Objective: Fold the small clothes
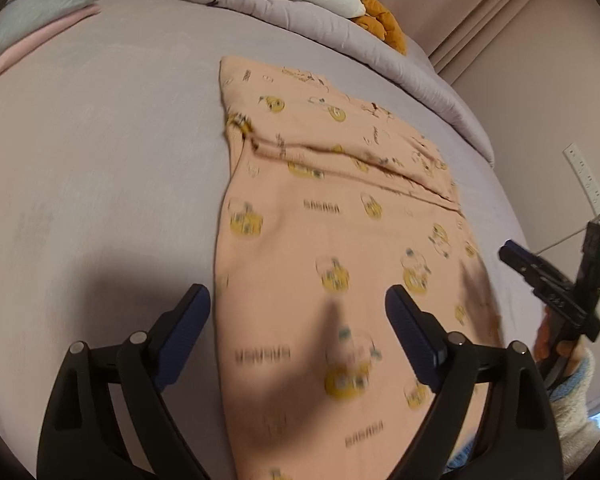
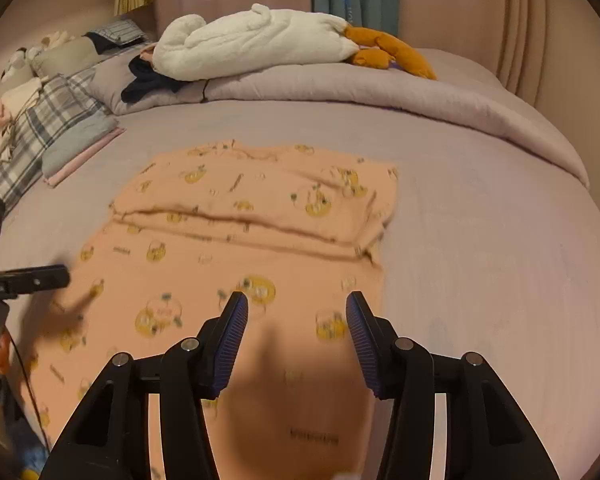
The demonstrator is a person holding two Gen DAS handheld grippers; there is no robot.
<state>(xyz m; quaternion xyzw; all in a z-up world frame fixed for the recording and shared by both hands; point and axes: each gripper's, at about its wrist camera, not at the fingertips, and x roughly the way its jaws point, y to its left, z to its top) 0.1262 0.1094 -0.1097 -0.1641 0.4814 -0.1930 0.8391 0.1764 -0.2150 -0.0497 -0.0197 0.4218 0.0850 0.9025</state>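
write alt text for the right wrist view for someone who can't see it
A peach cotton garment printed with yellow cartoon figures lies on a lilac bedsheet, its far end already folded over. The open right gripper hovers above its near end, and the left gripper enters from the left edge. A white plush goose with orange feet rests on the rolled duvet behind.

Support surface: a bed [image 2: 480, 240] covered by a lilac-grey sheet, seen in both wrist views. A peach printed garment [image 2: 240, 240] is laid flat on the sheet, its far end folded back over itself into a doubled band. A rolled lilac duvet [image 2: 340, 84] is bunched along the far edge. On the duvet a white plush toy [image 2: 252, 40] with orange parts and a dark cloth [image 2: 148, 80] are seen. Plaid pillows [image 2: 56, 120] and a folded grey-and-pink stack [image 2: 80, 148] are noted at the left.
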